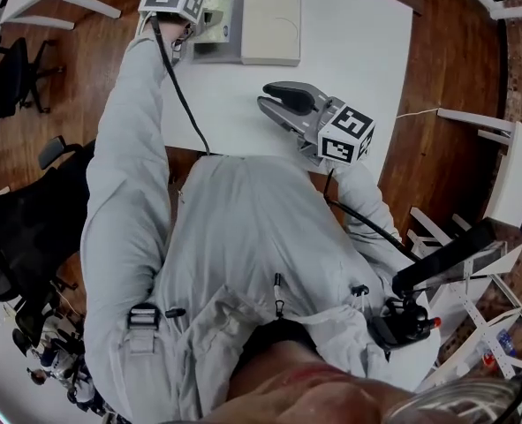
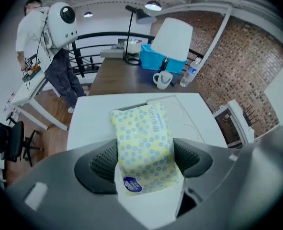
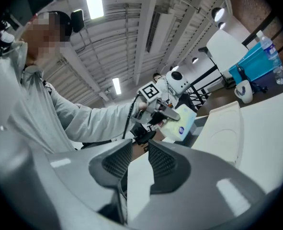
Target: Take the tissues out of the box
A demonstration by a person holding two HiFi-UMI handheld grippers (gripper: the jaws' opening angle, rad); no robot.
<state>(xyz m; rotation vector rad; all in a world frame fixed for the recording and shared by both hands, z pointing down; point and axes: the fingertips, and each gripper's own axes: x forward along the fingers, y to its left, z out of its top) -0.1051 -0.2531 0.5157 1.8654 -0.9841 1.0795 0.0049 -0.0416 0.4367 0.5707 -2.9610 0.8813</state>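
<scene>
A yellow, dotted tissue pack (image 2: pixel 143 147) sits between the pads of my left gripper (image 2: pixel 146 150), which are shut on its two sides. In the head view this gripper (image 1: pixel 209 20) holds the pack (image 1: pixel 218 16) at the far left of the white table (image 1: pixel 358 51), above a low open box (image 1: pixel 212 53) with its cream lid (image 1: pixel 271 20) lying beside it. The right gripper view shows the pack (image 3: pixel 182 123) lifted clear of the box and the lid (image 3: pixel 225 135). My right gripper (image 1: pixel 262 96) rests mid-table, jaws together (image 3: pixel 140 145), with nothing in them.
Black office chairs (image 1: pixel 18 228) stand on the wooden floor at the left. White shelving and frames (image 1: pixel 508 175) crowd the right side. Beyond the white table is a wooden table (image 2: pixel 127 78) with a blue bin (image 2: pixel 158 59), a mug (image 2: pixel 163 79) and a bottle (image 2: pixel 190 74).
</scene>
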